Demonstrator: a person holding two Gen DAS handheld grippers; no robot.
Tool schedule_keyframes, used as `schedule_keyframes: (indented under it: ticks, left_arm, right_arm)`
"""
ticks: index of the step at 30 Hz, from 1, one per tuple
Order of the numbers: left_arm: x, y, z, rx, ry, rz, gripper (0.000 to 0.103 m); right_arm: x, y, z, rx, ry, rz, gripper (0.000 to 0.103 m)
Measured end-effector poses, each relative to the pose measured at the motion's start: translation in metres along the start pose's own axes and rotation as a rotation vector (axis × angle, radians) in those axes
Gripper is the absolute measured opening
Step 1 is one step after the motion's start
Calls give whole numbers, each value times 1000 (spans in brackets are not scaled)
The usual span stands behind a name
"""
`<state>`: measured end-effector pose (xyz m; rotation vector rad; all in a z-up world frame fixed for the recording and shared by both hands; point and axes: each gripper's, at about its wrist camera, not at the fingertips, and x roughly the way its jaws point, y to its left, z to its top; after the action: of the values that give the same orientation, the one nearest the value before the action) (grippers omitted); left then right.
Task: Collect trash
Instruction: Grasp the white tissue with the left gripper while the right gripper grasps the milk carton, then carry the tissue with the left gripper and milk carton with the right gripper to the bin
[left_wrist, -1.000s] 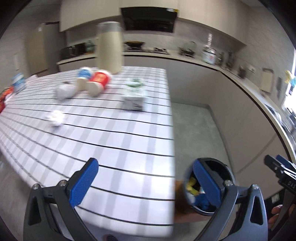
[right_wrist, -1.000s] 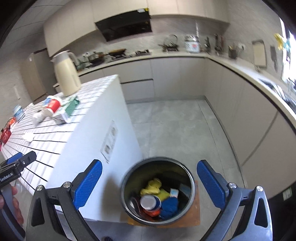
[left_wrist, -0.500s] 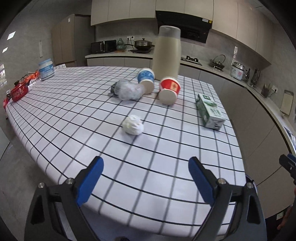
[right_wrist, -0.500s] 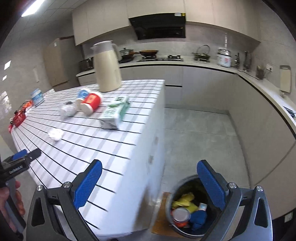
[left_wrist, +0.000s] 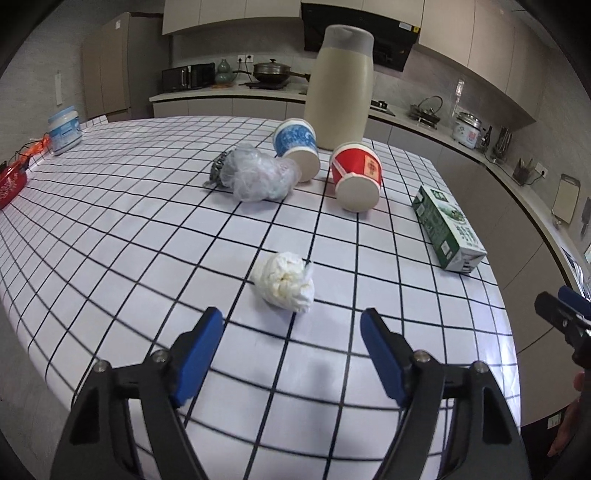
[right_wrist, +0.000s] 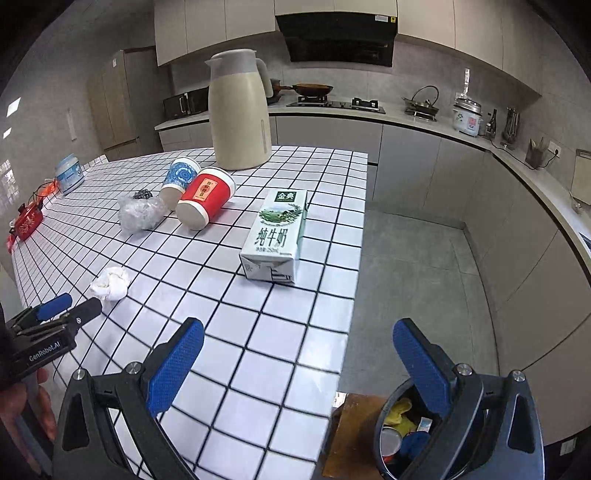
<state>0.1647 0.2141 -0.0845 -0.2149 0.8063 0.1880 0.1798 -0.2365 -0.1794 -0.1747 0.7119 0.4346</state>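
The left gripper (left_wrist: 291, 332) is held wide apart and empty, just short of the crumpled tissue (left_wrist: 284, 281), which lies on the checked tablecloth (left_wrist: 110, 236) between the spread fingers' line of approach. The right gripper (right_wrist: 295, 354) is likewise wide and empty, poised over the table's corner, with the bin (right_wrist: 406, 443) on the floor beneath that corner, already holding rubbish.

Beyond the tissue, a crumpled plastic bag (left_wrist: 258, 177), a blue paper cup (left_wrist: 297, 147) and a red paper cup (left_wrist: 356, 177) are lying on their sides, with a milk carton (right_wrist: 275, 236) flat to the right of the tissue and a cream jug (right_wrist: 238, 114) upright behind the cups.

The tissue is judged soft and light: if it is pinched off-centre it could be nudged across the smooth cloth rather than caught, or only a loose fold could be taken and dropped on the way to the bin. The cloth itself could be snagged if the fingers are lowered too far.

"GenRobot.AI" is read on the left gripper's body in the right view. The carton is printed with "金典" and "纯牛奶"; smaller print is not legible.
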Motion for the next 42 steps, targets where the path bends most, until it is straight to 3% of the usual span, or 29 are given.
schedule_keyframes:
  ticks: [11,14,18,23,24,25,26,42]
  left_arm:
    - [36,15,23,7,50,-31,68]
    - [46,18,27,9,70,-40,62]
    - [52,18,31,13,85,-63,48]
    - [58,17,39,18,74,-77,39]
    - [59,17,41,18,71,-77,38]
    - [60,16,42,20,69,-75,37]
    - [61,16,43,22,68,-75,37]
    - [34,7,45,31,3,-105,34]
  right_arm:
    - [61,17,38,-6,40,-13,103]
    - [81,17,45,1,66,-18,103]
    - [103,15,52,14,93,-17,94]
    - [124,15,63,31,118,2,88]
    - [128,16,64,32,125,8,82]
    - [130,17,64,30,132,11,67]
    - [133,17,63,32,144,23,59]
    - [78,8,49,18,30,66,56]
